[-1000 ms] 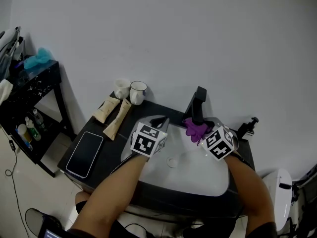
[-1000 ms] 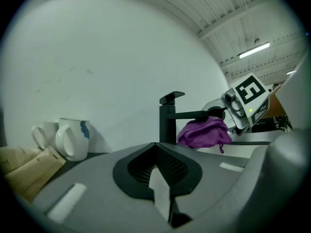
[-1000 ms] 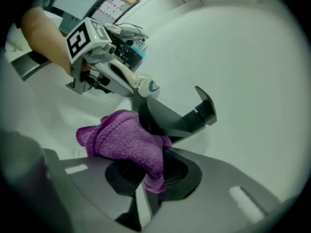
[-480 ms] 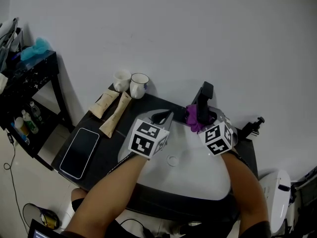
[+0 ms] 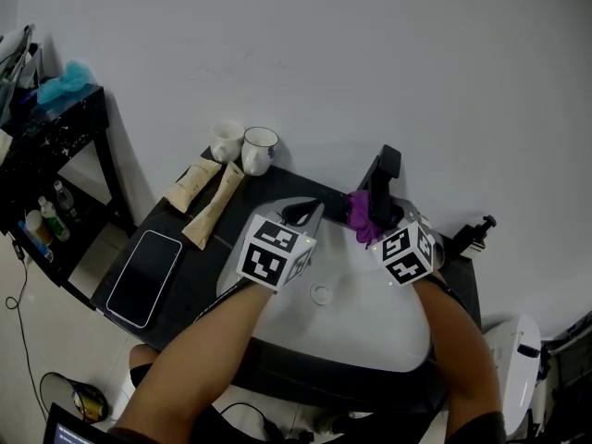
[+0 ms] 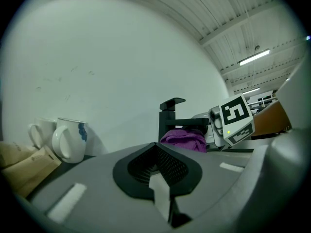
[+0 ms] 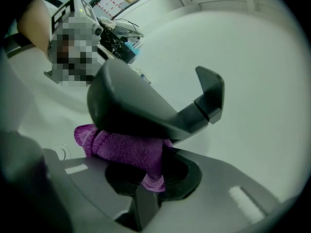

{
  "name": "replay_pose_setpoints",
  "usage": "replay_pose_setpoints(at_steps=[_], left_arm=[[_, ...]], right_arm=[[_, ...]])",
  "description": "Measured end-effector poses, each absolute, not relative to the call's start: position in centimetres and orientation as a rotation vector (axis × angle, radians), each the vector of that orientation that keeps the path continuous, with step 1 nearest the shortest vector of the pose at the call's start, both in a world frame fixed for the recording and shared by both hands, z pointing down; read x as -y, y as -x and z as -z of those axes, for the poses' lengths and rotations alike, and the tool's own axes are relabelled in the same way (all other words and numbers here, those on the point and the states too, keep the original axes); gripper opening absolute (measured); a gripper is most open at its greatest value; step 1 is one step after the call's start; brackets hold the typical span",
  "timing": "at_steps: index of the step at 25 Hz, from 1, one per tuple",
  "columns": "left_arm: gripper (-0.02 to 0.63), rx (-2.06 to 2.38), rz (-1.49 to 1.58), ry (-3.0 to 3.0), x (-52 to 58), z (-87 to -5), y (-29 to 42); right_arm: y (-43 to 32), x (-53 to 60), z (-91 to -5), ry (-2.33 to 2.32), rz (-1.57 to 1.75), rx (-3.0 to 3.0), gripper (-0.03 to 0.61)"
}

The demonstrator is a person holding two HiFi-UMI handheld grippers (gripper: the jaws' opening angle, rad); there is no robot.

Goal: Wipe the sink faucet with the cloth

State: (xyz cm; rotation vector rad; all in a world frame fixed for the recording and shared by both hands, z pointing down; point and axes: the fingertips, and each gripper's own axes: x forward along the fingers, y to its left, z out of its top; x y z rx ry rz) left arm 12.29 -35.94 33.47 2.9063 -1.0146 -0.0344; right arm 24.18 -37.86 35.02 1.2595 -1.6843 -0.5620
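Note:
The black faucet stands at the back rim of the white sink. My right gripper is shut on the purple cloth and presses it against the faucet's spout. In the right gripper view the cloth lies bunched under the dark spout, pinched in my right gripper. My left gripper hovers over the sink's back left, shut on nothing. Past the left gripper, that gripper's view shows the faucet and the cloth.
On the dark counter to the left lie a phone and two beige tubes, with two white mugs by the wall. A black pump dispenser stands right of the faucet. A black shelf is at far left.
My right gripper has carried the cloth up and back, from below the spout over the basin to against the faucet. The left gripper has stayed about where it was.

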Motion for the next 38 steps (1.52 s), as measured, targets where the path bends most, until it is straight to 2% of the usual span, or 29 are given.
replay_pose_setpoints(at_steps=[6,14,18,24,29,33,38], left_arm=[[0.017,1.019,0.035,-2.902,36.1,-33.5,-12.2],[0.017,1.012,0.045,-2.906,36.1,-33.4,-12.1],[0.017,1.015,0.037,-2.906,36.1,-33.5,-12.1],[0.017,1.033,0.012,-2.904,36.3,-33.7,-11.9],[0.017,1.036,-0.004,-2.902,36.3,-33.9,-12.0],[0.017,1.044,-0.004,-2.900,36.5,-33.8,-11.8],[0.017,1.051,0.006,-2.890,36.8,-33.8,-11.6]], right_arm=[[-25.3,38.3,-38.9,-1.186,0.456,1.649,0.057],[-25.2,37.5,-38.5,-1.165,0.488,1.642,0.057],[-26.8,36.3,-35.1,-1.211,0.548,1.625,0.057],[-30.3,35.8,-25.6,-1.346,0.662,1.570,0.057],[-30.2,36.7,-19.6,-1.411,0.743,1.547,0.057],[-29.8,37.9,-19.6,-1.357,0.799,1.461,0.057],[-30.6,39.2,-24.0,-1.313,0.717,1.454,0.057]])
